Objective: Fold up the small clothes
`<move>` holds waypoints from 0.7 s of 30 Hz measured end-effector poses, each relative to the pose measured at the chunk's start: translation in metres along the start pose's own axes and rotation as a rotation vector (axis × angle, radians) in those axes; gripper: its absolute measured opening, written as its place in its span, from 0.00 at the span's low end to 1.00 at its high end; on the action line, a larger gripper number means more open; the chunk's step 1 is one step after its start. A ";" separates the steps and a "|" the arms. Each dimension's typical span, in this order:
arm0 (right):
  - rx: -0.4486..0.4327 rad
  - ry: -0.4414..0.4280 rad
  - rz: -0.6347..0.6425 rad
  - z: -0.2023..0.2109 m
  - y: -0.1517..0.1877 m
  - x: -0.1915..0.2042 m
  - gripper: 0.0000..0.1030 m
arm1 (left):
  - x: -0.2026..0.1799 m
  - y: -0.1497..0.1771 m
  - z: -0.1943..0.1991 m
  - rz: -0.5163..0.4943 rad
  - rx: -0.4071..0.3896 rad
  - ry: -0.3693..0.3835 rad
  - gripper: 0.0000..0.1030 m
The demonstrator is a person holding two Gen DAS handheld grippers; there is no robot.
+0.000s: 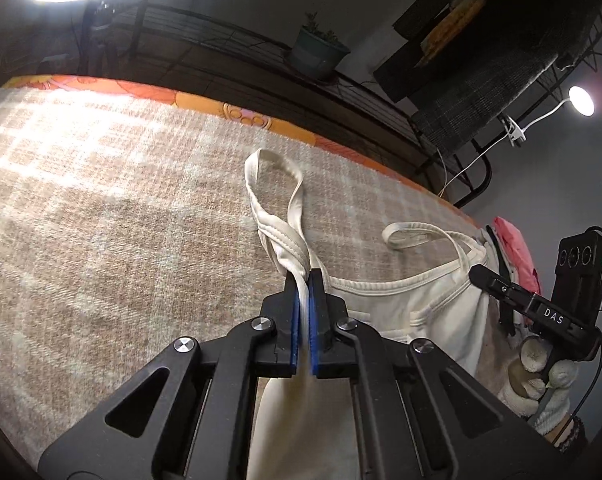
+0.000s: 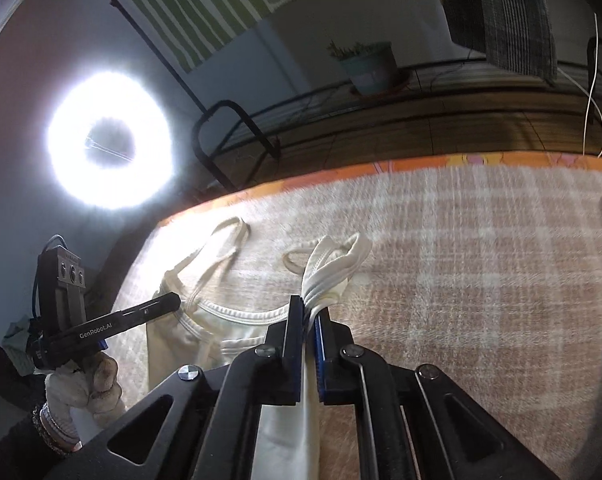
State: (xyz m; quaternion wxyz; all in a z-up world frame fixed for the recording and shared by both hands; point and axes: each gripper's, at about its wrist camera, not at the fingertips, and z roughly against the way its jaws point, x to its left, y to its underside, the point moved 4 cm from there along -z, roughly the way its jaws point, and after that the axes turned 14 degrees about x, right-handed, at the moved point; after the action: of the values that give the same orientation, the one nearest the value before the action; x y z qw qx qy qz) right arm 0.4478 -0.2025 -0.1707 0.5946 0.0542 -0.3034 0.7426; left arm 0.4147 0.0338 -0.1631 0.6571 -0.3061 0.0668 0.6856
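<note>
Over plaid blanket [image 1: 101, 200], cream top [image 1: 421, 304] stretched between both claws

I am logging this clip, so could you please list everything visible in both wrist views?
Top: one, cream, lifted over the bed, pinched at both shoulder straps.
Blanket: one, beige plaid, covering the bed.
Sheet: one, orange patterned, at the bed's far edge.
Plant pot: one, teal, on the black rack behind.
Ring light: one, white, lit.
Clip lamp: one, white, on the rack.
Pink cloth: one, at the bed's end.
Left gripper: black, blue pads, shut on a strap.
Right gripper: same, shut on the other strap.
Gloved hands: two, white.
</note>
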 end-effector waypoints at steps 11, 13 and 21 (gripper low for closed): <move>-0.055 -0.001 0.031 0.060 0.034 0.029 0.02 | -0.024 0.041 0.055 -0.070 -0.040 -0.009 0.01; -0.055 0.002 0.041 0.070 0.044 0.036 0.02 | -0.029 0.055 0.063 -0.085 -0.039 -0.023 0.01; -0.041 0.038 0.084 0.103 0.102 0.067 0.02 | -0.035 0.114 0.089 -0.102 -0.028 -0.047 0.01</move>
State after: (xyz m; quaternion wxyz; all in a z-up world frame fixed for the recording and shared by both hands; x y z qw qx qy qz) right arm 0.3065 -0.2093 -0.0972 0.5696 0.0151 -0.3092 0.7613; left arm 0.2755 0.0334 -0.1092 0.6882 -0.3024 0.0260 0.6590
